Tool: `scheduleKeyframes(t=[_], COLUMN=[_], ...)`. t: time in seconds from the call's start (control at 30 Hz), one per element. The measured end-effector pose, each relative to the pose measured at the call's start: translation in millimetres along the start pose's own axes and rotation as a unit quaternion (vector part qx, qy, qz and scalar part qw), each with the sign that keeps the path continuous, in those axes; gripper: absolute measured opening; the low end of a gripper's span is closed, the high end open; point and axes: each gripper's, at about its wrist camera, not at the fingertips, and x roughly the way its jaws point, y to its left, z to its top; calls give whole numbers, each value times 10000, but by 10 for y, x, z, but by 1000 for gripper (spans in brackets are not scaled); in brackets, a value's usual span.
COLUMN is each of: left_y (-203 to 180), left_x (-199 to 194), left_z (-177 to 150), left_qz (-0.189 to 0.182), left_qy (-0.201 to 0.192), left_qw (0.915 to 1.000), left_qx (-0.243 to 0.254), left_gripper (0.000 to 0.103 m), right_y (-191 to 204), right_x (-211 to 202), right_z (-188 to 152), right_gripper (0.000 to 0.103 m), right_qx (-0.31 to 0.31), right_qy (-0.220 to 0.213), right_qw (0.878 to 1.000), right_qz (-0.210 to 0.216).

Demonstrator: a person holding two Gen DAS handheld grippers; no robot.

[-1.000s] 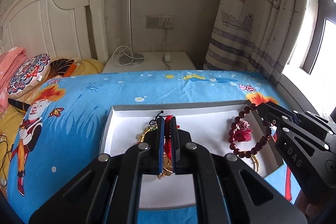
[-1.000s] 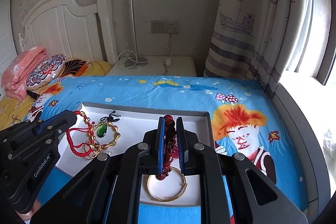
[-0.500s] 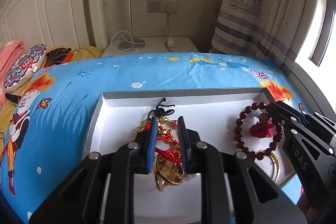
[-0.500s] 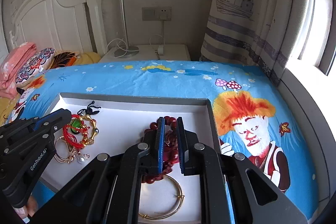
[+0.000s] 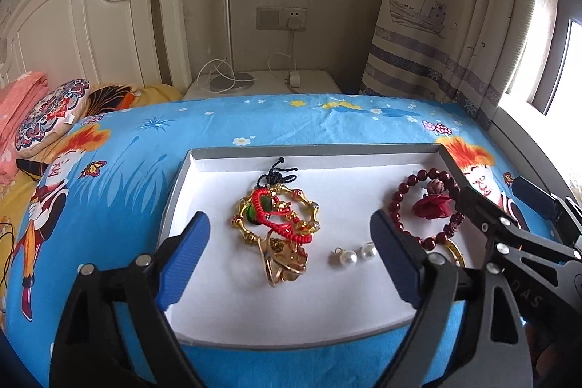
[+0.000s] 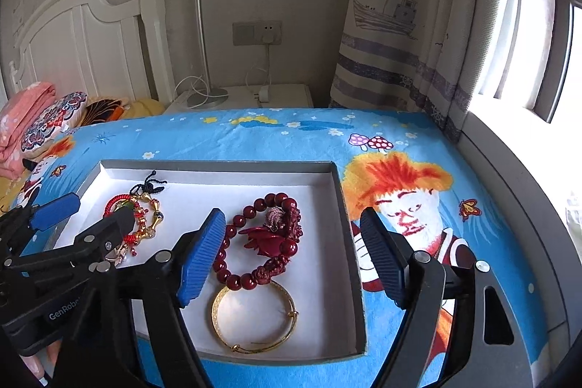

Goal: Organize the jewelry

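Note:
A shallow white tray (image 5: pixel 225 322) (image 6: pixel 349 199) lies on the blue bedspread. Inside it at the left rests a tangle of red cord and gold bracelets (image 5: pixel 280 220) (image 6: pixel 142 217), with two pearl earrings (image 5: pixel 353 255) beside it. At the right lie a dark red bead bracelet with a red flower (image 5: pixel 433 206) (image 6: pixel 269 242) and a gold bangle (image 6: pixel 254 319). My left gripper (image 5: pixel 291 260) hangs over the tangle, jaws opening wide, nothing pressed between them. My right gripper (image 6: pixel 291 250) hovers over the red beads, jaws also opening, pads off the beads.
The cartoon bedspread (image 5: pixel 120 177) surrounds the tray. Pillows (image 5: pixel 51 111) lie at the far left by a white headboard (image 5: pixel 109 24). A nightstand with a lamp base and cables (image 5: pixel 254 84) stands behind the bed, a curtain (image 5: pixel 454 24) and window at the right.
Both grippers were shut on jewelry a second ago, the left on the red-and-gold tangle, the right on the bead bracelet. Both sank toward the tray and opened, leaving the pieces lying in it.

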Motion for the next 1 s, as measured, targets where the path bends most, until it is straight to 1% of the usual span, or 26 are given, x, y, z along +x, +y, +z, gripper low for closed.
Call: scheduleKeyframes(t=[0.03, 0.13, 0.17, 0.27, 0.4, 0.53, 0.73, 0.9, 1.0], left_y=[-1, -10, -15, -14, 45, 116, 136, 132, 130], left_x=[-54, -216, -265, -399, -538, -595, -638, -653, -637], left_z=[-20, -92, -120, -197, -290, -361, -391, -372, -374], left_qz=[2, 6, -4, -33, 30, -120, -317, -201, -41], left_qy=[-25, -51, -41, -8, -6, 29, -35, -76, -48], left_qw=[10000, 10000, 10000, 10000, 9999, 9994, 9989, 9990, 9992], left_qx=[-7, -9, 1, -5, -148, -312, -354, -388, -390], left_gripper=[94, 98, 98, 98, 98, 98, 98, 98, 98], right_y=[-27, -93, -105, -157, -229, -253, -216, -210, -206], right_x=[-37, -159, -202, -295, -382, -452, -505, -532, -534], right_z=[-14, -70, -97, -164, -220, -271, -314, -309, -307], right_gripper=[79, 83, 84, 85, 85, 85, 85, 85, 85], right_qx=[38, 50, 51, 74, 109, 70, 9, 9, 9], right_qy=[-7, -41, -47, -20, 41, 80, 120, 102, 103], right_qw=[10000, 10000, 10000, 10000, 9999, 9999, 9999, 9999, 9999], right_qz=[-3, -20, -17, 3, 9, -46, -30, -9, -12])
